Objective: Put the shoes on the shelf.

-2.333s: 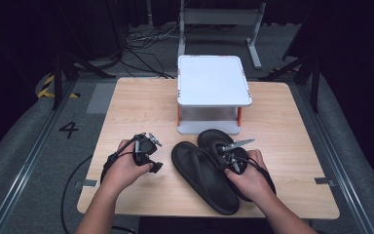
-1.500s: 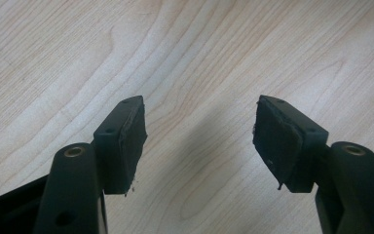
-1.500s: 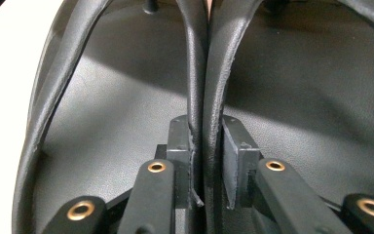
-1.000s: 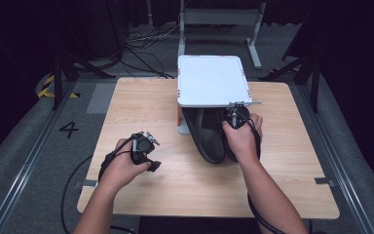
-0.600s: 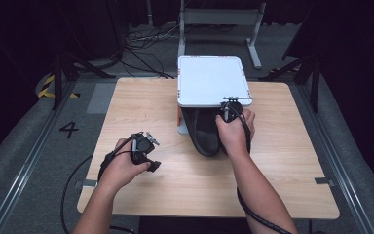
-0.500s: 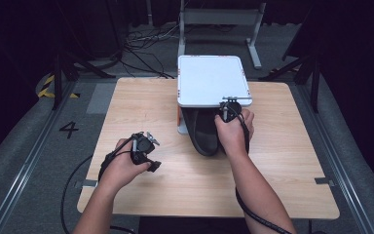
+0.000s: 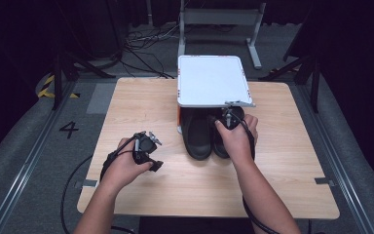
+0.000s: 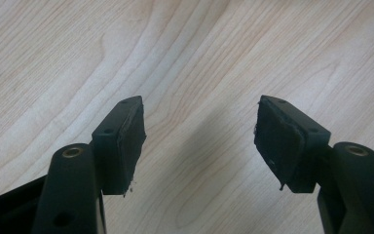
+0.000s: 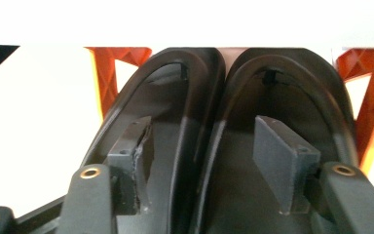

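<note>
Two black flip-flops lie side by side, toes tucked under a white shelf (image 7: 213, 80): the left flip-flop (image 7: 198, 134) and the right flip-flop (image 7: 218, 142). My right gripper (image 7: 229, 117) hovers at the shelf's front edge above them. In the right gripper view, my right gripper (image 9: 202, 151) is open; its jaws straddle the touching inner edges of the left flip-flop (image 9: 170, 112) and the right flip-flop (image 9: 292, 97). My left gripper (image 7: 148, 153) rests low over the table at the front left. In its own view, my left gripper (image 8: 199, 131) is open over bare wood.
The shelf stands on orange supports (image 9: 109, 73) at the back middle of the wooden table (image 7: 282, 185). A cable (image 7: 78, 175) trails from the left gripper off the table's left edge. Dark floor and stands surround the table.
The right hand carried the pair of flip-flops from the table's front to the shelf. They now lie flat side by side under it. The left hand stayed put.
</note>
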`<action>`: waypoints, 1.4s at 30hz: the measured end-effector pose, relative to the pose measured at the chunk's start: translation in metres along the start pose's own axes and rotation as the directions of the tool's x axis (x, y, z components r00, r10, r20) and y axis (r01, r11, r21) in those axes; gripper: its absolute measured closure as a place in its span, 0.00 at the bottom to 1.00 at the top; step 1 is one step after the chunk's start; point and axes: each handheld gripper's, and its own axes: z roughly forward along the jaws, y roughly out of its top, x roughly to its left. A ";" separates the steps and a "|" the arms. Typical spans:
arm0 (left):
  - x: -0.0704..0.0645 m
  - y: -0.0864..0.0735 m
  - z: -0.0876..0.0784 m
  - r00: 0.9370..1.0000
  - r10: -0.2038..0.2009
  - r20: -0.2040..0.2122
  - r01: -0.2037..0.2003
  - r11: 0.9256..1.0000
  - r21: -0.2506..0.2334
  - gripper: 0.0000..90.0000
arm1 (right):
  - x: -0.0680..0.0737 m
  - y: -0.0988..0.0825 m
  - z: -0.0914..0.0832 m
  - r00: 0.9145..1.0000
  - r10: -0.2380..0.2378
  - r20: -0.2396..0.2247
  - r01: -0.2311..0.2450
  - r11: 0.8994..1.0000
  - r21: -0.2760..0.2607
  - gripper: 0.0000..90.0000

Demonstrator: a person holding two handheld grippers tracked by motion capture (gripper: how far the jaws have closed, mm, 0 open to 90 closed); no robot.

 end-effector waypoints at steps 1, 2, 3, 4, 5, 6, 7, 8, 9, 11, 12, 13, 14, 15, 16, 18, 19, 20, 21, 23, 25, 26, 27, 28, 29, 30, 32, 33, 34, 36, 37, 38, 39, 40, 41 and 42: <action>-0.001 0.001 0.000 1.000 0.002 -0.001 -0.002 1.000 0.000 0.40 | -0.003 0.000 -0.005 1.000 -0.007 -0.010 0.007 1.000 -0.006 0.46; -0.001 0.002 0.000 1.000 0.001 -0.008 -0.001 1.000 -0.002 0.40 | -0.006 -0.001 -0.010 1.000 -0.013 -0.014 0.012 1.000 -0.012 0.46; -0.003 0.004 0.000 1.000 0.004 -0.011 -0.005 1.000 -0.008 0.40 | -0.009 -0.001 -0.015 1.000 -0.017 -0.015 0.017 1.000 -0.016 0.46; -0.003 0.004 0.000 1.000 0.004 -0.011 -0.005 1.000 -0.008 0.40 | -0.009 -0.001 -0.015 1.000 -0.017 -0.015 0.017 1.000 -0.016 0.46; -0.004 0.006 0.000 1.000 0.007 -0.010 -0.007 1.000 -0.012 0.40 | -0.013 -0.003 -0.024 0.999 -0.026 -0.024 0.026 0.999 -0.022 0.46; -0.005 0.007 -0.001 1.000 0.006 -0.010 -0.006 1.000 -0.012 0.39 | -0.015 -0.005 -0.030 0.999 -0.037 -0.030 0.036 0.999 -0.027 0.46; -0.006 0.008 -0.001 1.000 0.005 -0.015 -0.005 1.000 -0.009 0.39 | -0.017 -0.007 -0.035 0.998 -0.050 -0.042 0.049 0.998 -0.030 0.46; -0.007 0.009 -0.002 1.000 0.008 -0.018 -0.008 1.000 -0.017 0.39 | -0.019 -0.009 -0.038 0.996 -0.070 -0.054 0.069 0.997 -0.027 0.45; -0.008 0.010 -0.002 1.000 0.006 -0.012 -0.006 1.000 -0.020 0.39 | -0.021 -0.013 -0.042 0.994 -0.081 -0.069 0.080 0.997 -0.016 0.45; -0.011 0.013 -0.003 1.000 -0.002 -0.002 0.002 1.000 -0.030 0.38 | -0.028 -0.020 -0.051 0.991 -0.115 -0.072 0.115 0.993 0.000 0.46; -0.013 0.014 -0.003 1.000 -0.002 -0.002 0.002 1.000 -0.026 0.38 | -0.030 -0.023 -0.055 0.988 -0.130 -0.080 0.131 0.991 0.003 0.46; -0.014 0.015 -0.003 1.000 -0.007 -0.002 0.007 1.000 -0.029 0.37 | -0.033 -0.026 -0.060 0.988 -0.133 -0.084 0.134 0.991 0.007 0.46; -0.016 0.017 -0.002 1.000 -0.013 0.012 0.014 0.999 -0.029 0.37 | -0.035 -0.029 -0.064 0.986 -0.139 -0.089 0.140 0.990 0.010 0.46; -0.018 0.018 0.000 0.999 -0.028 0.037 0.029 0.999 -0.031 0.34 | -0.038 -0.033 -0.070 0.983 -0.147 -0.112 0.149 0.989 0.018 0.46; -0.019 0.019 0.002 0.995 -0.051 0.082 0.055 0.997 -0.045 0.32 | -0.040 -0.036 -0.074 0.981 -0.141 -0.135 0.145 0.989 0.021 0.46; -0.021 0.022 0.005 0.991 -0.083 0.105 0.090 0.994 -0.060 0.29 | -0.044 -0.044 -0.081 0.979 -0.141 -0.148 0.148 0.988 0.036 0.46; -0.022 0.023 0.007 0.993 -0.077 0.093 0.083 0.994 -0.069 0.29 | -0.044 -0.047 -0.083 0.978 -0.145 -0.147 0.153 0.987 0.043 0.47; -0.023 0.024 0.008 0.994 -0.072 0.085 0.078 0.995 -0.063 0.29 | -0.045 -0.051 -0.086 0.978 -0.148 -0.146 0.156 0.987 0.047 0.47; -0.025 0.027 0.009 0.996 -0.047 0.077 0.051 0.997 -0.052 0.29 | -0.045 -0.055 -0.087 0.978 -0.148 -0.147 0.156 0.986 0.050 0.48; -0.028 0.030 0.011 0.996 -0.002 0.093 0.008 0.998 -0.064 0.41 | -0.046 -0.060 -0.089 0.978 -0.152 -0.142 0.162 0.985 0.063 0.50; -0.031 0.034 0.013 0.993 0.003 0.118 0.004 0.998 -0.058 0.44 | -0.045 -0.068 -0.090 0.971 -0.191 -0.146 0.209 0.971 0.120 0.54; -0.032 0.036 0.014 0.993 0.000 0.122 0.006 0.999 -0.049 0.46 | -0.045 -0.071 -0.090 0.970 -0.194 -0.149 0.214 0.968 0.133 0.55; -0.035 0.038 0.015 0.992 -0.005 0.125 0.009 1.000 -0.030 0.48 | -0.044 -0.073 -0.090 0.968 -0.198 -0.152 0.221 0.964 0.148 0.56; -0.036 0.039 0.016 0.992 -0.005 0.128 0.008 1.000 -0.017 0.53 | -0.044 -0.076 -0.090 0.966 -0.205 -0.156 0.230 0.958 0.168 0.58; -0.039 0.041 0.020 0.991 -0.008 0.133 0.008 1.000 0.002 0.56 | -0.044 -0.078 -0.090 0.966 -0.208 -0.155 0.234 0.955 0.181 0.59; -0.041 0.043 0.021 0.991 0.005 0.136 -0.007 1.000 0.014 0.59 | -0.043 -0.080 -0.090 0.965 -0.211 -0.158 0.241 0.949 0.204 0.61; -0.046 0.046 0.026 0.988 0.015 0.151 -0.019 0.999 0.027 0.65 | -0.043 -0.083 -0.089 0.963 -0.213 -0.162 0.247 0.942 0.229 0.64; -0.046 0.046 0.026 0.988 0.015 0.151 -0.019 0.999 0.027 0.68 | -0.042 -0.085 -0.088 0.964 -0.212 -0.163 0.248 0.937 0.247 0.67; -0.049 0.048 0.029 0.986 0.015 0.167 -0.020 0.999 0.028 0.68 | -0.042 -0.085 -0.088 0.964 -0.212 -0.163 0.248 0.937 0.247 0.67; -0.053 0.050 0.033 0.983 0.016 0.185 -0.022 0.999 0.032 0.73 | -0.041 -0.088 -0.085 0.966 -0.190 -0.174 0.233 0.933 0.275 0.72; -0.055 0.052 0.035 0.982 0.017 0.188 -0.024 0.999 0.036 0.75 | -0.040 -0.089 -0.084 0.966 -0.185 -0.179 0.232 0.928 0.292 0.74; -0.057 0.053 0.037 0.982 0.019 0.189 -0.026 0.999 0.036 0.76 | -0.039 -0.090 -0.082 0.967 -0.179 -0.181 0.229 0.922 0.312 0.77; -0.059 0.054 0.040 0.981 0.016 0.192 -0.025 0.999 0.041 0.77 | -0.038 -0.090 -0.081 0.967 -0.173 -0.188 0.228 0.915 0.331 0.80; -0.061 0.055 0.043 0.981 0.017 0.195 -0.027 0.998 0.051 0.78 | -0.037 -0.091 -0.079 0.967 -0.173 -0.188 0.230 0.909 0.347 0.82; -0.064 0.057 0.047 0.980 0.016 0.199 -0.028 0.998 0.055 0.79 | -0.036 -0.091 -0.077 0.966 -0.180 -0.188 0.238 0.900 0.364 0.84; -0.066 0.058 0.050 0.980 0.016 0.198 -0.028 0.998 0.057 0.79 | -0.034 -0.091 -0.074 0.965 -0.181 -0.190 0.242 0.892 0.381 0.86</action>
